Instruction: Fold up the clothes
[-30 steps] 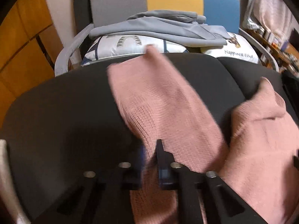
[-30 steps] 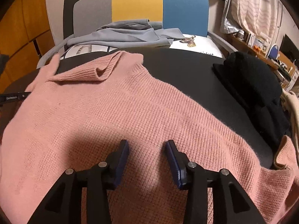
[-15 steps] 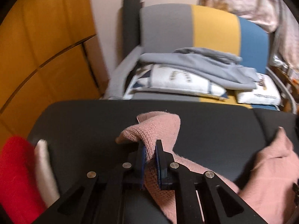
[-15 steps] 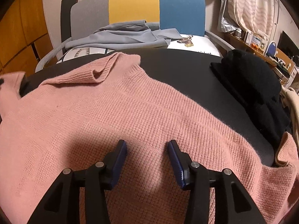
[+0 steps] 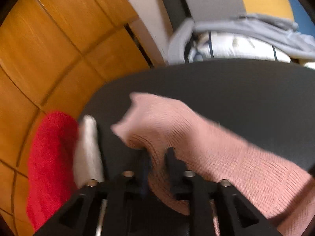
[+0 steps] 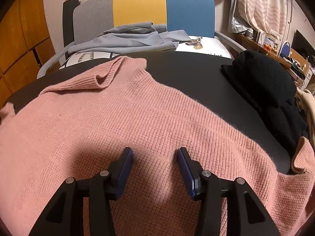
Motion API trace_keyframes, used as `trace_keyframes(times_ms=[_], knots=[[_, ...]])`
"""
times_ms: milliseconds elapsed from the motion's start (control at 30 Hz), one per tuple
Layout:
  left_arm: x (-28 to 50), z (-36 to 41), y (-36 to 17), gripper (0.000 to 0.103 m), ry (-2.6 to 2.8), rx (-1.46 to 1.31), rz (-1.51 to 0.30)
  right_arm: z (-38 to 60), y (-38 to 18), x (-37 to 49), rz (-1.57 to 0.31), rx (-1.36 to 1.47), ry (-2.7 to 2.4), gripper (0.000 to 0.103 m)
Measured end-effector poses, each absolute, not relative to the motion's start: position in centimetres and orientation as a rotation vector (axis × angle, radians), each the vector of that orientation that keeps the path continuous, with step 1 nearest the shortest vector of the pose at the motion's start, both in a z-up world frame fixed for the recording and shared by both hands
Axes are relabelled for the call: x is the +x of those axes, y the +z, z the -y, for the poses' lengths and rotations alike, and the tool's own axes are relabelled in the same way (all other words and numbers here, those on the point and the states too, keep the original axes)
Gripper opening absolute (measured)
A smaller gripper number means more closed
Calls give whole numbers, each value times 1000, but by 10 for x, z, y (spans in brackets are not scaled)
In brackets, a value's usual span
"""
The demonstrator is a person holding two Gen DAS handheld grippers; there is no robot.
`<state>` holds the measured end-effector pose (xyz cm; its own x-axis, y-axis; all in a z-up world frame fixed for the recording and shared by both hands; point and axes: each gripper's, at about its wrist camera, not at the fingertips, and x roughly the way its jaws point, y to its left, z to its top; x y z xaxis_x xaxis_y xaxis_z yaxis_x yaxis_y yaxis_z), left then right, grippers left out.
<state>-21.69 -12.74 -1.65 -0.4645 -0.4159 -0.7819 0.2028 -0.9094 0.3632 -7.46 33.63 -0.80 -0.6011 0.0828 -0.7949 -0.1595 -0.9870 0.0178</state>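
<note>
A pink knit sweater (image 6: 137, 122) lies spread on the black table (image 6: 196, 74), its collar (image 6: 102, 76) at the far side. My right gripper (image 6: 155, 157) hovers open just above the sweater's body, nothing between its blue pads. In the left wrist view, which is motion-blurred, my left gripper (image 5: 157, 157) is shut on the sweater's sleeve (image 5: 196, 137). The sleeve's cuff (image 5: 135, 116) sticks out past the fingers toward the table's left edge.
A red garment (image 5: 49, 157) and a white one (image 5: 87, 153) lie at the table's left edge by wooden panels (image 5: 49, 49). A black garment pile (image 6: 271, 90) sits at the right. Behind the table a chair (image 6: 141, 9) holds grey clothing (image 6: 128, 39) and pillows.
My left gripper has pulled the sleeve out to the left, away from the sweater's body, and swung toward the table's left edge. The right gripper has stayed open over the sweater.
</note>
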Motion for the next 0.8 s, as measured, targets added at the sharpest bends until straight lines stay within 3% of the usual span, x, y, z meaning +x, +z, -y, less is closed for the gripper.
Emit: trace_keyframes(times_ms=[67, 167, 233, 300, 367, 433, 700, 800], knots=[[-212, 129, -16, 65, -2412, 1447, 206, -335, -8, -74, -123, -1327, 2690, 49], [-195, 122, -2, 77, -2486, 1437, 103, -335, -8, -74, -124, -1324, 2691, 49], [-180, 105, 11, 78, -2517, 1400, 111, -335, -9, -74, -130, -1323, 2692, 49], [-169, 89, 29, 85, -2605, 1352, 66, -333, -8, -75, -112, -1321, 2685, 49], [-153, 71, 46, 103, -2733, 1310, -63, -330, -8, -76, -83, -1321, 2673, 49], [-145, 50, 44, 103, -2814, 1289, -87, -327, -7, -78, -53, -1326, 2654, 50], [-134, -43, -33, 103, -2932, 1303, 426, -356, 7, -64, -234, -1407, 2697, 49], [-129, -43, -40, 103, -2982, 1298, 433, -367, 26, -43, -31, -1276, 2674, 50]])
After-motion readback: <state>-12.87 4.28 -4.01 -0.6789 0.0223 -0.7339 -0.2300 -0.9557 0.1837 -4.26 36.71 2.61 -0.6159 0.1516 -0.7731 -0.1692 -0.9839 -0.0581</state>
